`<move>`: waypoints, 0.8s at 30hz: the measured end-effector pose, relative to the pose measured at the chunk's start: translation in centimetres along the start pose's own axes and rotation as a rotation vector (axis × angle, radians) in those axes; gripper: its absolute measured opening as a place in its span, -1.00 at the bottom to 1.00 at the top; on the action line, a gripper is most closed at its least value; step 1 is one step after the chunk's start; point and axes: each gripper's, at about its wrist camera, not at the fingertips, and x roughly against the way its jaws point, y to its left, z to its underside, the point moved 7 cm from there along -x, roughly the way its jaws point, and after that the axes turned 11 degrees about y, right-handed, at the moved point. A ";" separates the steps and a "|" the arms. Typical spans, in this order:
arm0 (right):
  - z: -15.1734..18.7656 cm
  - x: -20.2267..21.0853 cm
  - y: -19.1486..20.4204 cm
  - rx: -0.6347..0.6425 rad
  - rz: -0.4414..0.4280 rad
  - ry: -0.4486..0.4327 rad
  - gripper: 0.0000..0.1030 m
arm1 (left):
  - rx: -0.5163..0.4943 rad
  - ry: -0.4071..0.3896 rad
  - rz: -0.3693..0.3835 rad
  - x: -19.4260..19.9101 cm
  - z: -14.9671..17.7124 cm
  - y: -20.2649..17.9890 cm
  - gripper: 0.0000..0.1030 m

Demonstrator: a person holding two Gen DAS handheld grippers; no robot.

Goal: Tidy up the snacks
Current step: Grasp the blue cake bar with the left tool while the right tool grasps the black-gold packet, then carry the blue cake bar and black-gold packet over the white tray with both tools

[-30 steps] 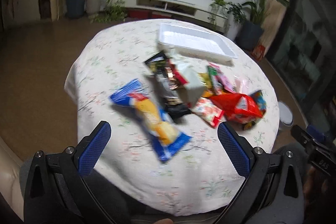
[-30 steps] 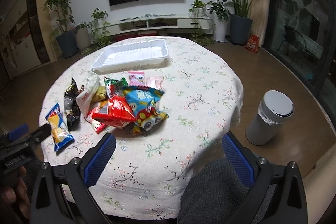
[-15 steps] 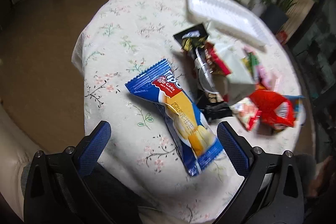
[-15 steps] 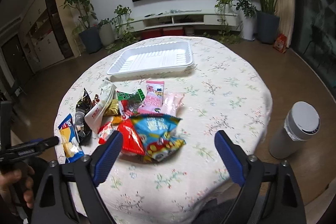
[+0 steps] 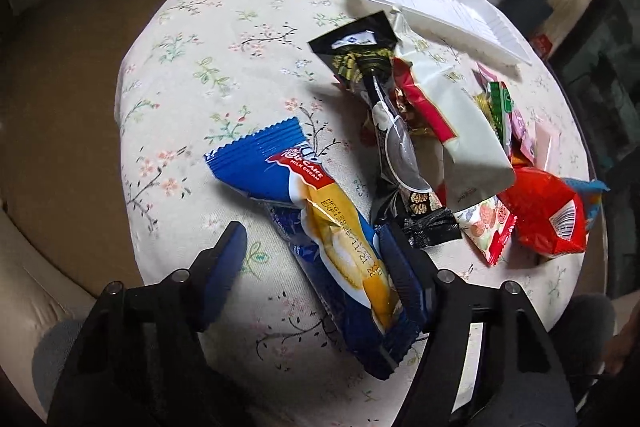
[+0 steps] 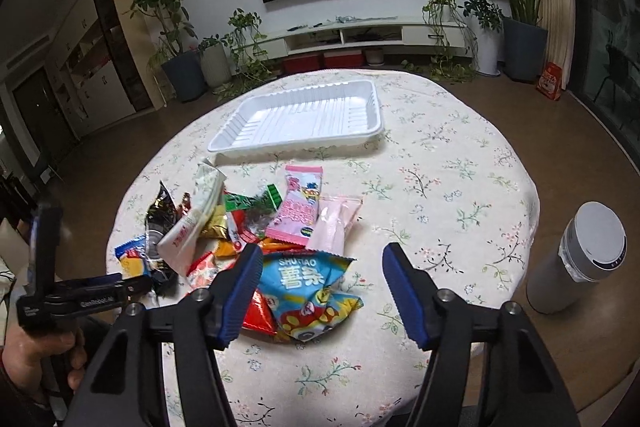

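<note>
A blue and yellow roll cake packet lies on the round floral table. My left gripper is open, low over it, with its fingers on either side of the packet's near half. A pile of snack packets lies beyond it, and an empty white tray stands behind that. In the right wrist view my right gripper is open and empty above a light blue chips bag. The tray lies at the far side. The left gripper shows at the left.
A red bag and pink packets lie in the pile. A grey cylinder bin stands on the floor to the right of the table. Plants and a low TV shelf line the far wall.
My left gripper has dropped close to the roll cake packet and narrowed around it. My right gripper has moved forward over the light blue chips bag and narrowed a little.
</note>
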 end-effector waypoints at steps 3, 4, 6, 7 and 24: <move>-0.5 0.8 1.0 0.018 -0.028 -0.014 0.29 | -0.028 0.005 -0.024 -0.5 -0.4 -0.2 0.01; -0.6 1.0 1.4 0.029 -0.035 -0.017 0.29 | -0.035 -0.002 -0.030 -0.4 -0.5 -0.3 -0.14; -0.8 1.2 2.3 0.048 -0.044 -0.023 0.29 | -0.057 -0.007 -0.032 -0.5 -0.6 -0.3 -0.21; -0.9 1.3 2.9 0.061 -0.051 -0.025 0.29 | -0.068 -0.007 -0.032 -0.4 -0.6 -0.3 -0.23; -2.5 -4.0 17.0 0.312 -0.277 0.170 -0.36 | -0.031 -0.085 0.101 2.6 1.0 4.1 -0.49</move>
